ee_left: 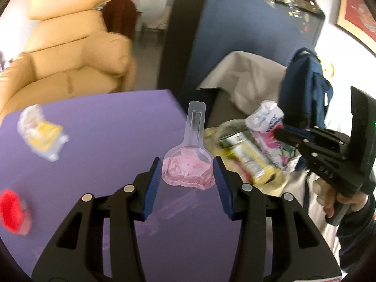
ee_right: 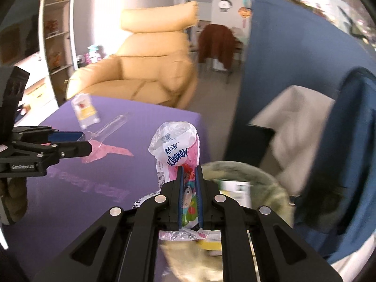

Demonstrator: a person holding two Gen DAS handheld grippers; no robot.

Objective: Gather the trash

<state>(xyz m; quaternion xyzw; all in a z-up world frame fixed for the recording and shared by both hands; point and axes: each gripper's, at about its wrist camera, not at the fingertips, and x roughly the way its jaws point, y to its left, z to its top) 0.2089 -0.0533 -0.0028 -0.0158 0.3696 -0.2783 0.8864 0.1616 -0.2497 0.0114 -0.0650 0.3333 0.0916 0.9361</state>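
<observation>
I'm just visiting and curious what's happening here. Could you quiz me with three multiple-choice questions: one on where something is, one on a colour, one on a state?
1. Where is the clear plastic blister pack?
A. between the left gripper fingers
B. on the armchair
C. in the bag

2. What colour is the table?
A. green
B. purple
C. white

3. The right gripper is:
A. open and empty
B. out of view
C. shut on the tissue wrapper

Answers: A, the open fingers flank it; B, the surface is purple; C, the pads pinch the wrapper.

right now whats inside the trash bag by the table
A yellow-labelled package lies inside the trash bag; the tissue wrapper in the right tongs hides whatever lies deeper.
</observation>
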